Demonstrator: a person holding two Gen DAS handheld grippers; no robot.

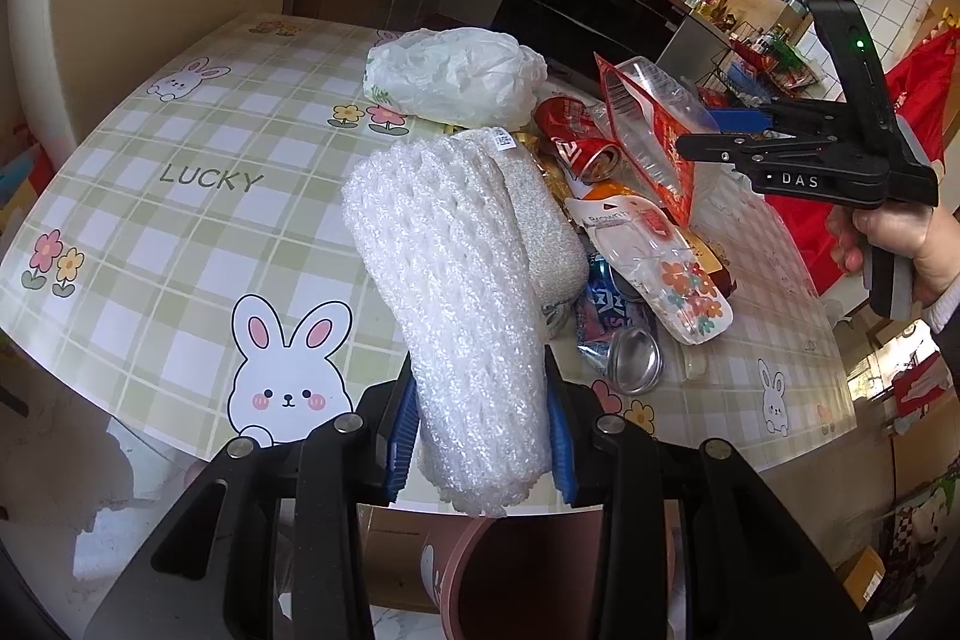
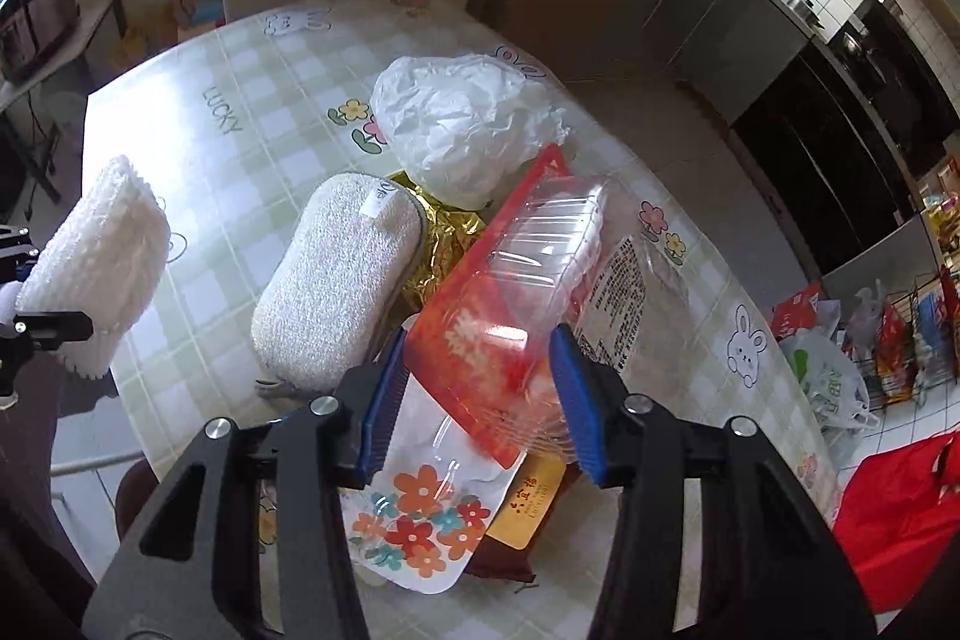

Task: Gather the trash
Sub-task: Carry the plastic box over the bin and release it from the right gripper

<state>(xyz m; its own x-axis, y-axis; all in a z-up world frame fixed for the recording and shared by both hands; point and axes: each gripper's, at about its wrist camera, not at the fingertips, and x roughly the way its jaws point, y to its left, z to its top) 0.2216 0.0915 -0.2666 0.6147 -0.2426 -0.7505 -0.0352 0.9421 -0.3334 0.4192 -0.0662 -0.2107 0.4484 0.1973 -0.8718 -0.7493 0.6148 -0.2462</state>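
My left gripper (image 1: 480,430) is shut on a white foam net sleeve (image 1: 456,268), held above the table's near edge; the sleeve also shows in the right wrist view (image 2: 96,268). My right gripper (image 2: 477,394) is shut on a red and clear plastic package (image 2: 528,280), lifted over the trash pile; the package also shows in the left wrist view (image 1: 651,130), with the right gripper's blue pad (image 1: 741,121) behind it. On the table lie a crumpled white bag (image 2: 468,124), a white sponge (image 2: 336,280), gold foil (image 2: 447,232), a flowered pouch (image 2: 420,520) and crushed cans (image 1: 576,139).
A brown bin (image 1: 540,580) stands on the floor below the left gripper. The checked bunny tablecloth (image 1: 180,232) covers the table. A red bag (image 2: 900,520) lies on the floor at right. Kitchen counters and a rack of goods stand behind.
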